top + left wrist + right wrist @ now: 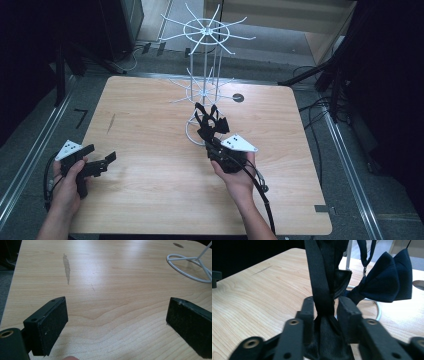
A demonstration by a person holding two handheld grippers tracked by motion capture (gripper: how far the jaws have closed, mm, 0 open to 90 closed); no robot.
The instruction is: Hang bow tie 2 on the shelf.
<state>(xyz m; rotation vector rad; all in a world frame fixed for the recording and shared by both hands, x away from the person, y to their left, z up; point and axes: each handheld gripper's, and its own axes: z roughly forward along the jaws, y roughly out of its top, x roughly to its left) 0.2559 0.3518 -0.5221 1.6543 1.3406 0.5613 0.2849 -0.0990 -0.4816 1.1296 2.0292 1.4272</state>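
Looking across the high view from the left, we've got the left gripper (100,162) parked low in the lower left of the frame over bare table (150,200), and in its own view the jaws stand wide apart with nothing between them, just wood grain and a scuff mark (66,267) toward the upper left.

Moving to the middle, the right gripper (212,132) sits just below centre, right at the foot of the white wire rack (205,60). In the right gripper view its jaws are closed down on a black strap (319,285), and the bow ties (387,282) hang off to the upper right of that frame (looks like more than one, hard to count).

What could go wrong from here, as we read it: the pinch is on a thin strap only, so a quick lift could let it slide out and drop the lot on the table. The dangling bows are also close to the rack's lower spokes (200,90), so swinging them up carelessly could snag a spoke that isn't the one we want, or nudge the light rack over on its ring base (190,267).
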